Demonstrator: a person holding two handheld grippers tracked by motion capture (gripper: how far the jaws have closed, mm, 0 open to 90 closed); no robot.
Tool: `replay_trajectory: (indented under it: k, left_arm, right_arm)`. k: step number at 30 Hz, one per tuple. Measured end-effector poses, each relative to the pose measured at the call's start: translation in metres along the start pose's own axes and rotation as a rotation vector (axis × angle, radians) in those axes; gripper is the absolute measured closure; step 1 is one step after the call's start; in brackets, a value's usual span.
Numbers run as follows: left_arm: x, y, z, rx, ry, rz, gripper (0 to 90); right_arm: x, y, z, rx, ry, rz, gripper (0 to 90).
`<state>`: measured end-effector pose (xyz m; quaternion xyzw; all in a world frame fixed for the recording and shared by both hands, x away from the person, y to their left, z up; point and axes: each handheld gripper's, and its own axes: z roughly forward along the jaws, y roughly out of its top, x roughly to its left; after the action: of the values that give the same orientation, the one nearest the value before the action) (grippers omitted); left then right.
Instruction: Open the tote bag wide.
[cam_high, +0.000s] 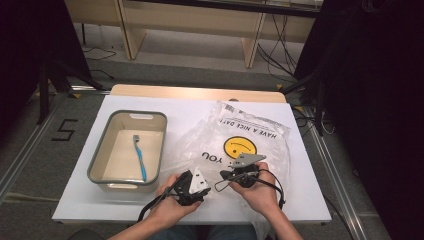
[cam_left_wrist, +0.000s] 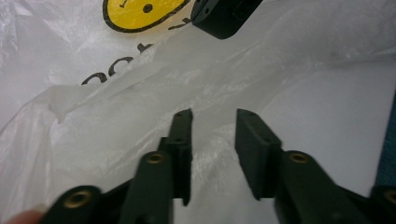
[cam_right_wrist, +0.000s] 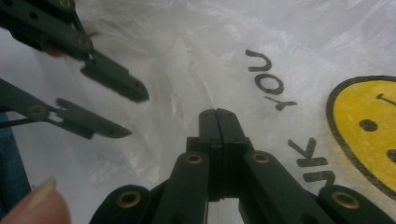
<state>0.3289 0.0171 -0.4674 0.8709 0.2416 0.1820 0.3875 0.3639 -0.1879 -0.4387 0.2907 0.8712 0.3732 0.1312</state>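
A clear plastic bag (cam_high: 240, 130) with a yellow smiley face and black lettering lies crumpled on the white table. My right gripper (cam_high: 225, 176) rests at the bag's near edge. In the right gripper view its jaws (cam_right_wrist: 218, 112) are pressed together, with creases of the bag's film (cam_right_wrist: 210, 56) running up to their tips. My left gripper (cam_high: 206, 185) sits just left of it and points at the same edge. Its jaws (cam_left_wrist: 212, 116) stand apart over the film (cam_left_wrist: 140, 93), and that gap shows again in the right gripper view (cam_right_wrist: 133, 115).
A grey-rimmed bin (cam_high: 100, 155) stands left of the bag with a blue toothbrush (cam_high: 139, 155) lying inside. The table's (cam_high: 310, 200) front edge runs just under both hands. Beyond the far edge are floor, cables and wooden furniture legs.
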Motion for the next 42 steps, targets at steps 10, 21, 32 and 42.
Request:
replay_trajectory:
  k: [10,21,32,42]
  left_arm:
    - [0.002,0.007,0.030,0.035,0.070,0.028,85.5]
    - [-0.002,0.002,0.043,0.080,0.092,0.085,86.8]
    - [-0.002,0.002,0.043,0.086,0.091,0.092,87.2]
    - [-0.003,0.003,0.043,0.094,0.099,0.108,86.9]
  right_arm:
    - [-0.007,0.006,-0.012,-0.056,-0.054,0.054,90.0]
    - [-0.018,0.016,-0.024,-0.142,-0.131,0.107,90.0]
    - [-0.023,0.035,-0.035,-0.243,-0.180,0.111,90.0]
    - [-0.025,0.048,-0.043,-0.315,-0.216,0.103,90.0]
